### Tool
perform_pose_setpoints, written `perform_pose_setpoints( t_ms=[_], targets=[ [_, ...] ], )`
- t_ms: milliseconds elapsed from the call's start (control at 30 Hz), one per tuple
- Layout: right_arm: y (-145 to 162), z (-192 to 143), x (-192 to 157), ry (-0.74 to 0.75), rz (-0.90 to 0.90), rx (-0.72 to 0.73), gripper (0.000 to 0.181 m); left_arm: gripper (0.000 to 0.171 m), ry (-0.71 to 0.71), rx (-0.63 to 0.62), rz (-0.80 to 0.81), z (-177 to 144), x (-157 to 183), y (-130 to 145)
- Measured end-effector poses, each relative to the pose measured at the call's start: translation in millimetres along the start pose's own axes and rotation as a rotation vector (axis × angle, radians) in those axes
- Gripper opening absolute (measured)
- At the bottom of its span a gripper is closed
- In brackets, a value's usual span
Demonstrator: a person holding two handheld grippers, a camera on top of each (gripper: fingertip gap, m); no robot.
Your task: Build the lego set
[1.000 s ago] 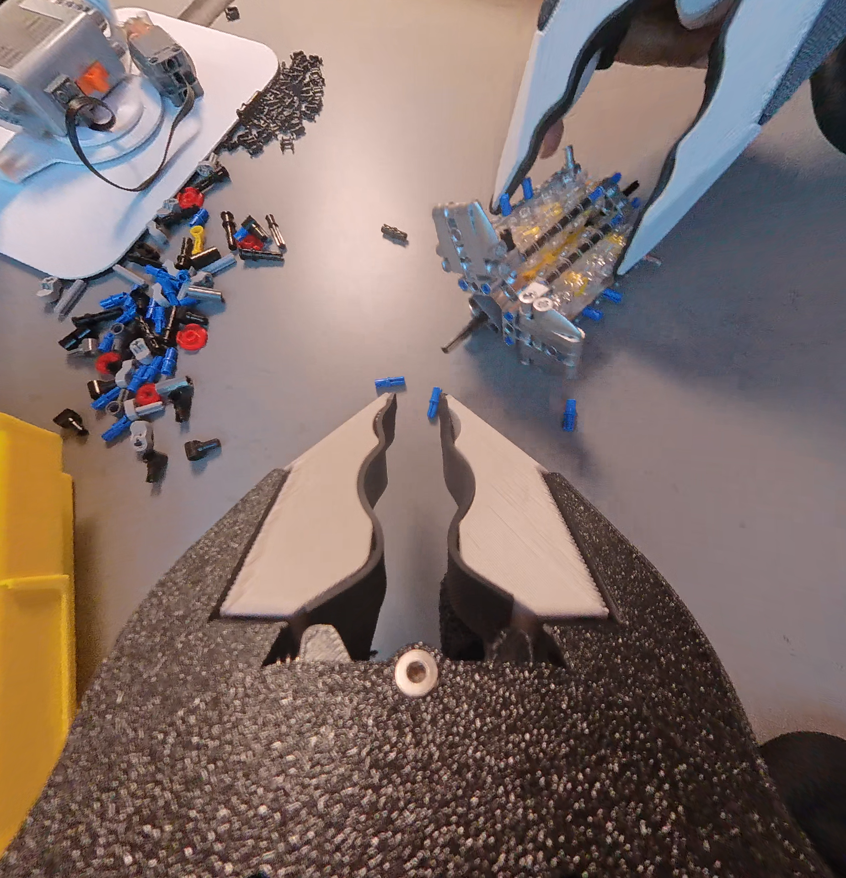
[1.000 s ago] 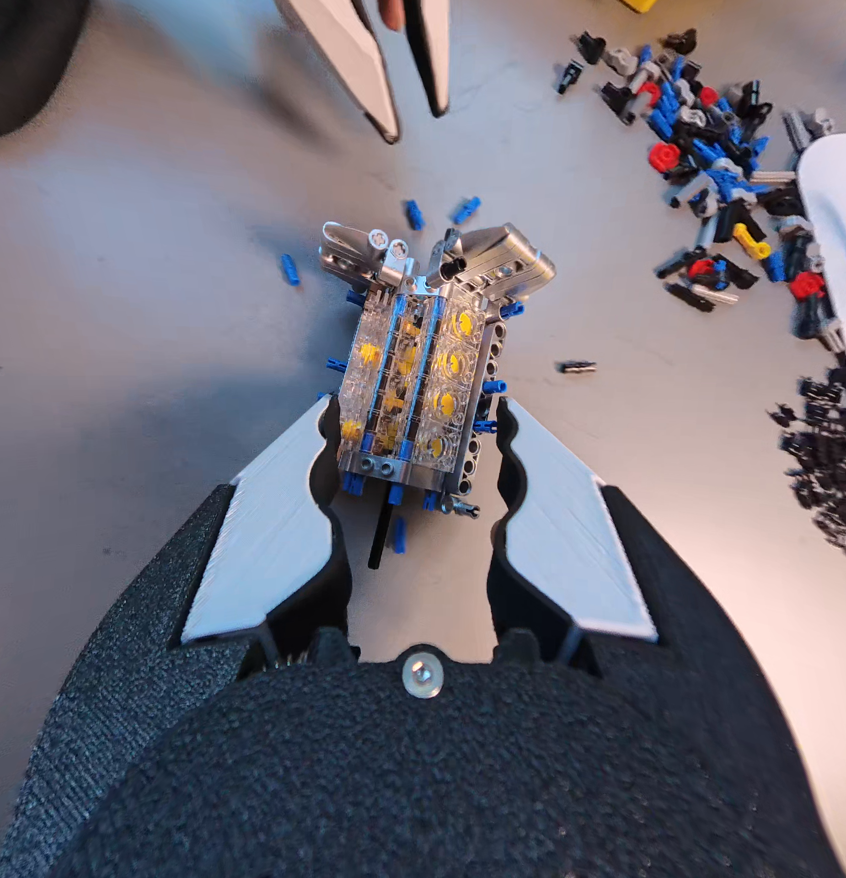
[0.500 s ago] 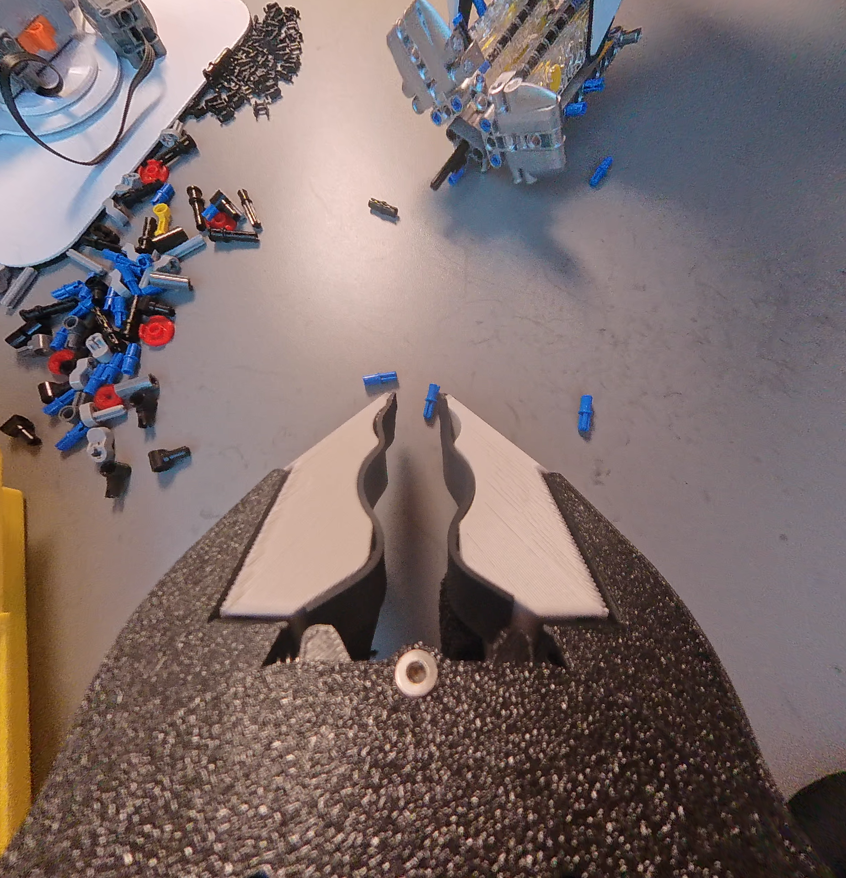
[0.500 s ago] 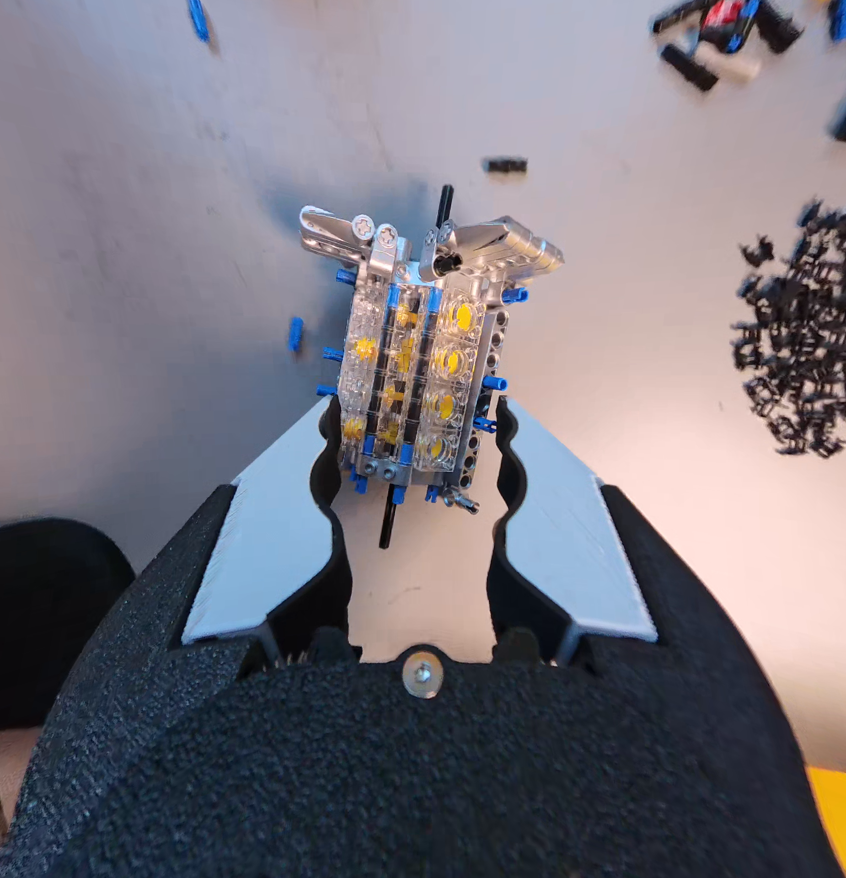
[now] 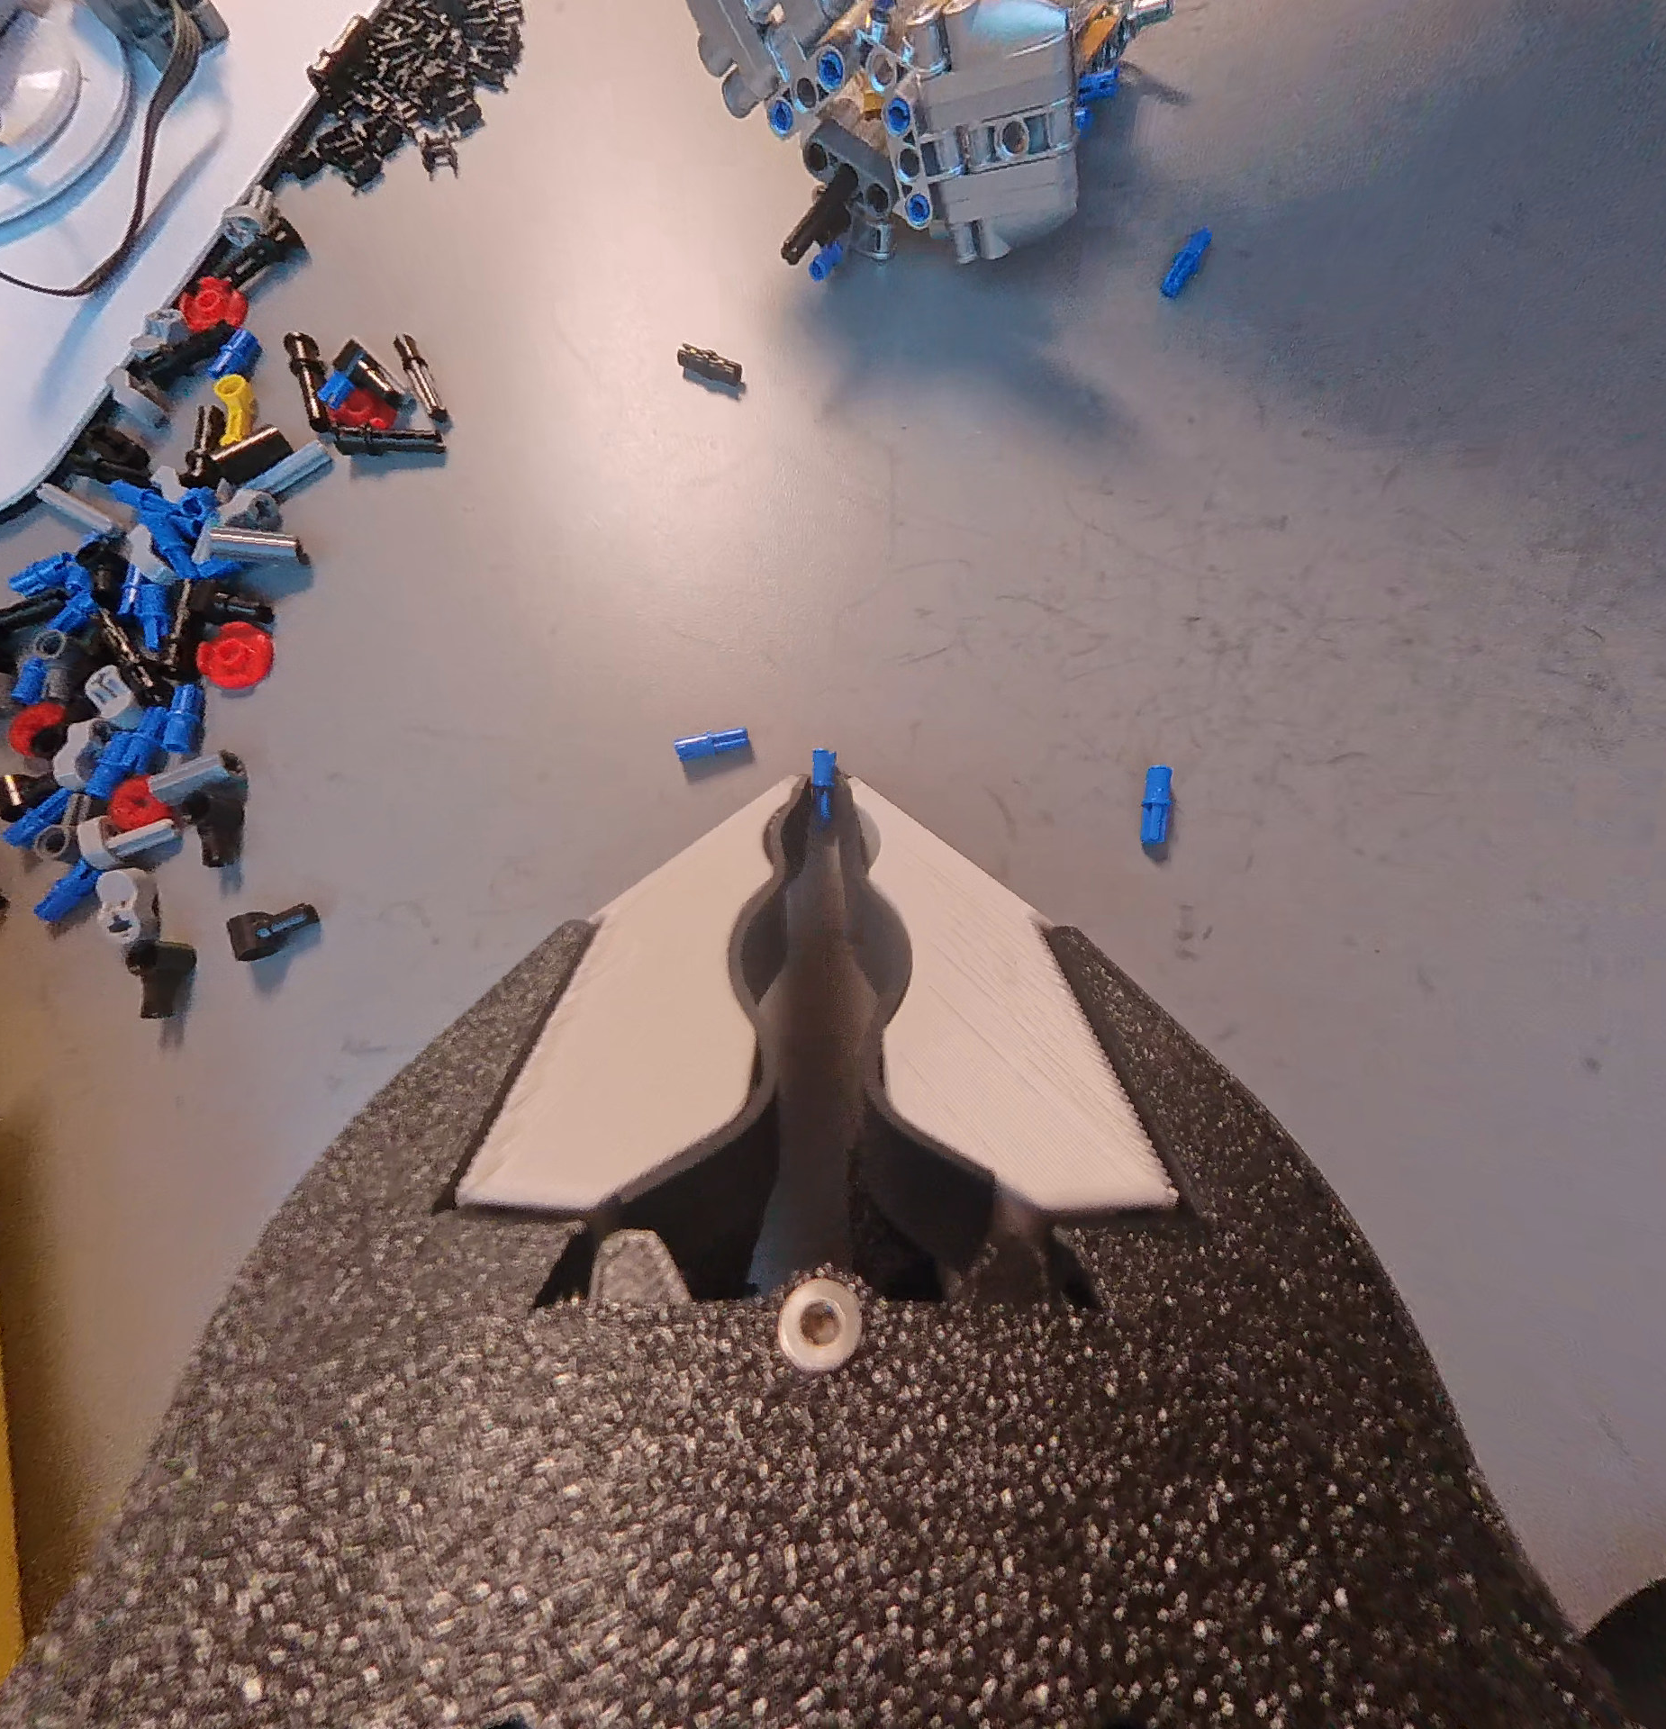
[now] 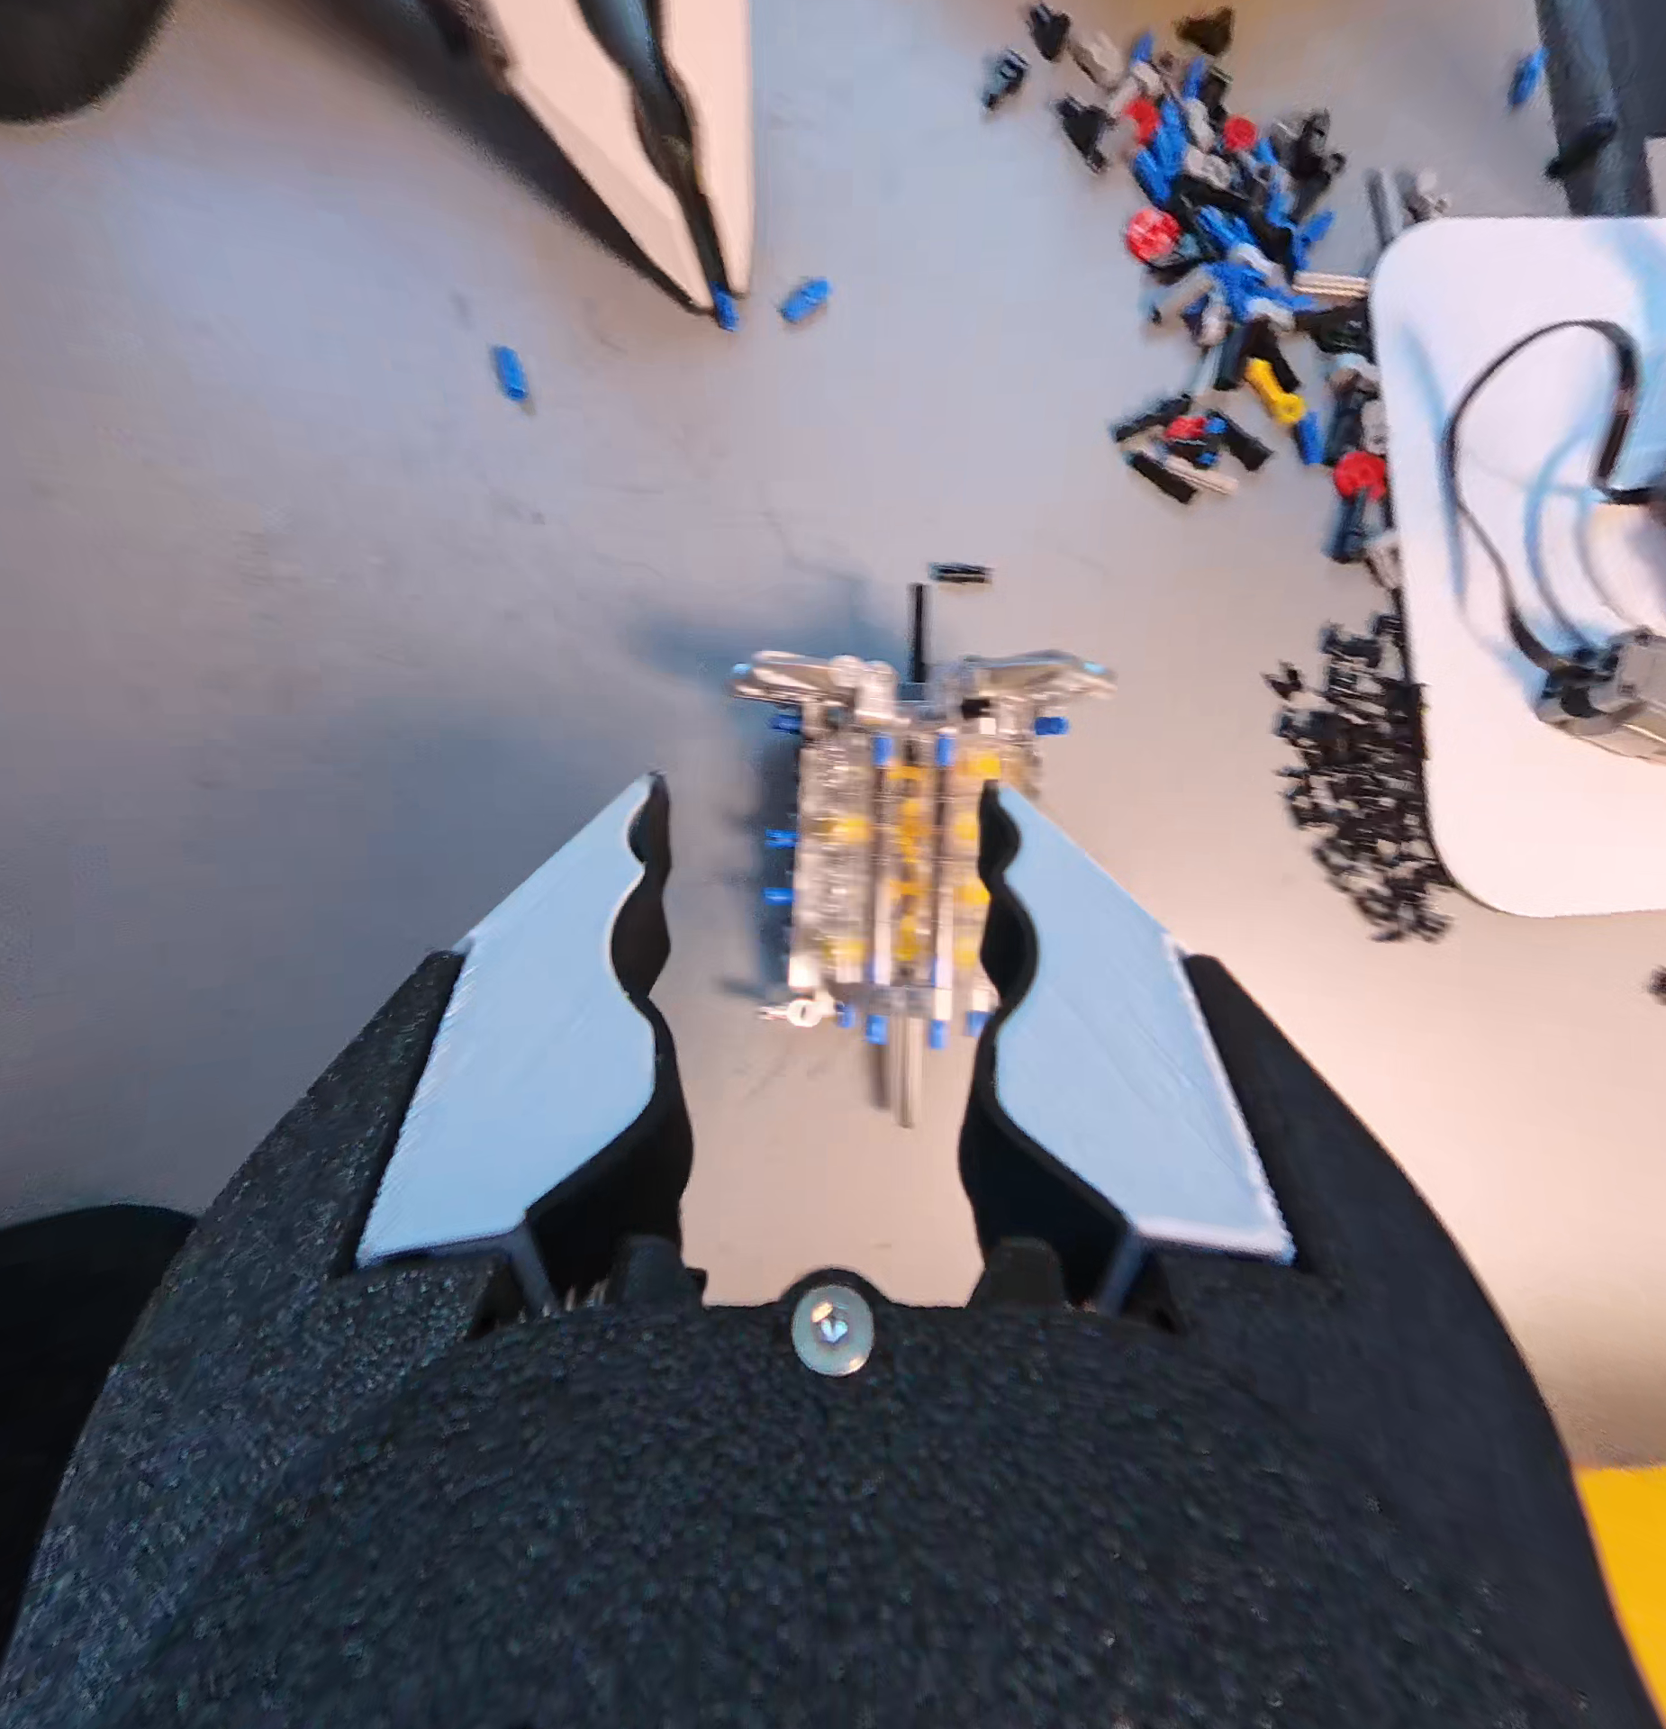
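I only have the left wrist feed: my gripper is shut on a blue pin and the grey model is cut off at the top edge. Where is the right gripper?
Observer: The right gripper is open, with its fingers on either side of the grey model.
Operator: Is it touching the model?
Observer: The picture is blurred. The finger on the view's right looks to be against the model's side, and the other finger stands clear.
Operator: What is on top of the model?
Observer: Rows of clear blocks with yellow parts inside. A black axle sticks out at the far end.
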State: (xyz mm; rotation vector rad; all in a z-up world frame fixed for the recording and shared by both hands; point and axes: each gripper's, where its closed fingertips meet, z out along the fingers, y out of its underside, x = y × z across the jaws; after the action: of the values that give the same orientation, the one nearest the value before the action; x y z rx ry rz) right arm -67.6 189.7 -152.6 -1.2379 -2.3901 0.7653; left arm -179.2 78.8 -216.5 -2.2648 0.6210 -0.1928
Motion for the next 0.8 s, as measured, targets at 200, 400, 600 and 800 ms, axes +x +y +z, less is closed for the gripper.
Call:
perform_pose_setpoints(
  t_ms=[200,400,600,800],
  targets=[
    [28,33,-52,-0.023,0.055,0.011,0.025,0.003,0.107,-0.007,0.051,6,25,-7],
    [35,48,-51,-0.01,0.108,0.003,0.012,0.003,0.15,0.01,0.088,15,44,-18],
    [17,60,-68,-0.037,0.042,0.036,0.004,0.004,0.174,0.021,0.124,21,59,-27],
    [-13,77,-87,-0.048,-0.029,0.094,0.0,0.004,0.209,0.013,0.174,25,72,-31]
  ],
)
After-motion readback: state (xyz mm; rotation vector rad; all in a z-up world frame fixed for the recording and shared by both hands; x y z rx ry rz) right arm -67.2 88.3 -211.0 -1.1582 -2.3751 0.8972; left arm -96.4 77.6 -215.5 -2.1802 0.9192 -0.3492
